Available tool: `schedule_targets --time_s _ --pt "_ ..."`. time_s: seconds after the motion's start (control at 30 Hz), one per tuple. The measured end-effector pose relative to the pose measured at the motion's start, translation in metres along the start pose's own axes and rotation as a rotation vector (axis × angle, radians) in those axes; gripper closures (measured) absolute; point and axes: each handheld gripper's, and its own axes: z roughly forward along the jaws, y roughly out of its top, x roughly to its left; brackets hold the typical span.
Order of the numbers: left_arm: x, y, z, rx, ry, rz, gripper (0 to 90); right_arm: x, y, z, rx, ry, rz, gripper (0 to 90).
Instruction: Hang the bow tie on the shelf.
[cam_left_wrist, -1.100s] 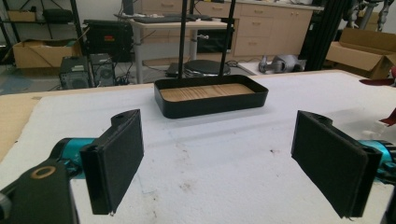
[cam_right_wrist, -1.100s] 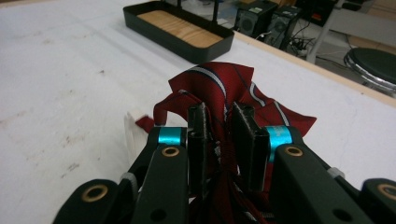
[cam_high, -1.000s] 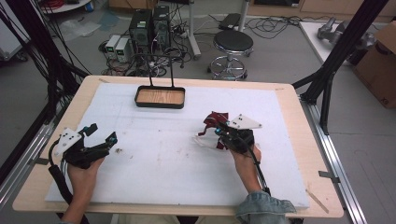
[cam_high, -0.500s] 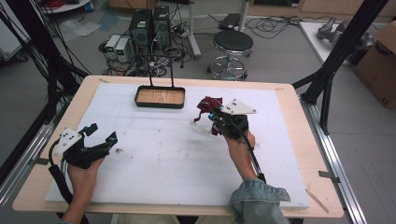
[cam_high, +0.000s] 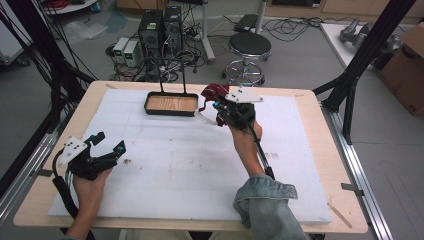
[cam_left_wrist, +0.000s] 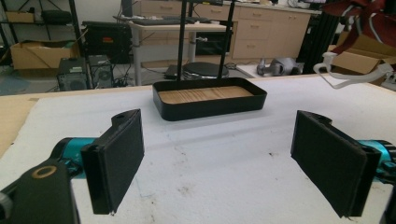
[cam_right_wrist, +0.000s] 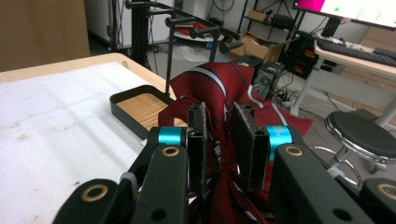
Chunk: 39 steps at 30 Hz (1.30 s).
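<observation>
A dark red striped cloth (cam_high: 212, 92) on a white hanger (cam_high: 204, 118) is held above the table's far middle. My right gripper (cam_high: 219, 107) is shut on it. In the right gripper view the cloth (cam_right_wrist: 219, 81) bunches between the two pads, with my right gripper (cam_right_wrist: 219, 113) pointing past the black tray (cam_right_wrist: 140, 109). That tray (cam_high: 171, 103) has a wooden floor and a thin black stand (cam_high: 172, 75) rising from its far side. It lies just left of the cloth. My left gripper (cam_high: 111, 141) rests open near the front left, with nothing between its jaws (cam_left_wrist: 217, 140).
A white foam sheet (cam_high: 190, 165) covers the wooden table. In the left gripper view the tray (cam_left_wrist: 210, 105) is straight ahead, and the cloth (cam_left_wrist: 369, 21) and hanger (cam_left_wrist: 345, 79) hang at the upper right. A stool (cam_high: 252, 47) and computers (cam_high: 160, 27) stand beyond the far edge.
My right gripper has carried the cloth and hanger away from the person and leftward, up to the tray's right end. The left gripper has stayed put.
</observation>
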Motion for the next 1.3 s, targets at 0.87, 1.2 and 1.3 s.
schedule_targets --time_s 0.87,1.2,1.3 --pt "0.0 0.0 0.002 -0.01 -0.012 -0.011 17.4 -0.017 0.029 0.049 -0.061 -0.043 0.038 76.0" --pt "0.001 0.0 0.002 -0.014 -0.02 -0.016 17.3 -0.018 0.039 0.067 -0.081 -0.048 0.058 76.0" --pt "0.001 0.0 0.003 -0.015 -0.023 -0.018 17.3 -0.019 0.039 0.074 -0.075 -0.049 0.06 76.0"
